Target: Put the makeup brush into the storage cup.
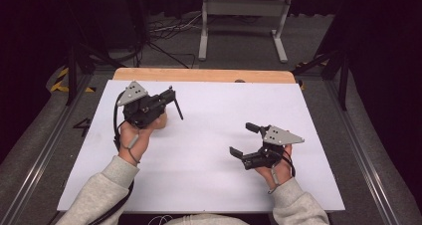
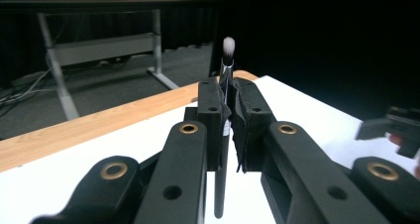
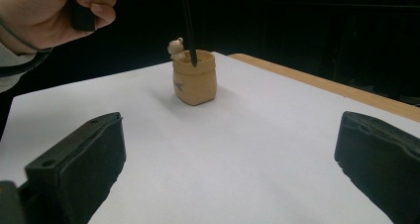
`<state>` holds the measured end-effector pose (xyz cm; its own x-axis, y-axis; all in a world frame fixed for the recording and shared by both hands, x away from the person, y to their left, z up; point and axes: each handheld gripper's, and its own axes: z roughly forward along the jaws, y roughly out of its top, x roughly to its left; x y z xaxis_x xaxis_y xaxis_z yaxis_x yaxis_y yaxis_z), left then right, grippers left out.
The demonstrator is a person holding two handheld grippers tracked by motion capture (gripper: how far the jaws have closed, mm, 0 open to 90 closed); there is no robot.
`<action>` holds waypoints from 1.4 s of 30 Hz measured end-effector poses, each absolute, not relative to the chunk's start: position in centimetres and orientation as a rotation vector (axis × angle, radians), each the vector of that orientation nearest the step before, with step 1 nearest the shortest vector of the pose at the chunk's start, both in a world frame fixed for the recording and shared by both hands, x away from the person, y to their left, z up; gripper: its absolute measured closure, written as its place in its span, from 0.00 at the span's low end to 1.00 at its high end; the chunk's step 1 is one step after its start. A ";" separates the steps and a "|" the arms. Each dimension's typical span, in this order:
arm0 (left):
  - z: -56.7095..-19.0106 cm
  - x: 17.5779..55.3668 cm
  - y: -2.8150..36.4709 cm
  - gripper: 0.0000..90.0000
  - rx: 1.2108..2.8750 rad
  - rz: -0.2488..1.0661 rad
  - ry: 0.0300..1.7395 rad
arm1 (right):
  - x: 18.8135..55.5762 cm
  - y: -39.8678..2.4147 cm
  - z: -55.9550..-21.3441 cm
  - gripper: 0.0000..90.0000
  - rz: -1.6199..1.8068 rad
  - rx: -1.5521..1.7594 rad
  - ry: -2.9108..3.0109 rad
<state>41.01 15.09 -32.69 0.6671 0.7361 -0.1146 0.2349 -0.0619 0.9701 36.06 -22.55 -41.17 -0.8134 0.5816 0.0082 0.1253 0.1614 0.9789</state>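
Your left gripper [image 2: 227,102] is clamped on a thin black makeup brush [image 2: 224,135], its jaws pressed against the handle from both sides. White bristles point up and away from you in the left gripper view, while the dark handle end hangs down below the jaws. From the right gripper view, that lower tip sits at the mouth of a small tan pot [image 3: 194,79] (a little bear figure perches on its rim), though you cannot tell whether the tip touches the rim. That pot stands on the white table sheet [image 1: 209,135], under your left hand [image 1: 135,138]. Your right gripper [image 1: 244,139] hovers well apart, over the sheet's right part, jaws spread wide with nothing between them.
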 end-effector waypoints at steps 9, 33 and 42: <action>-32.8 41.6 16.2 0.93 1.591 0.560 0.875 | 36.1 -22.5 -41.2 0.00 1.685 0.671 2.075; -33.7 42.7 18.2 0.93 1.521 0.704 1.055 | 36.0 -22.8 -41.1 0.00 1.707 0.677 2.054; -34.2 43.0 18.3 0.93 1.536 0.702 1.065 | 36.0 -22.8 -41.1 0.00 1.712 0.676 2.053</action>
<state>43.03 18.26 -34.15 0.4234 0.9000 -0.1034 0.2598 -0.0113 0.9656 36.01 -22.83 -41.09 -0.8114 0.5843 0.0145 0.1194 0.1413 0.9827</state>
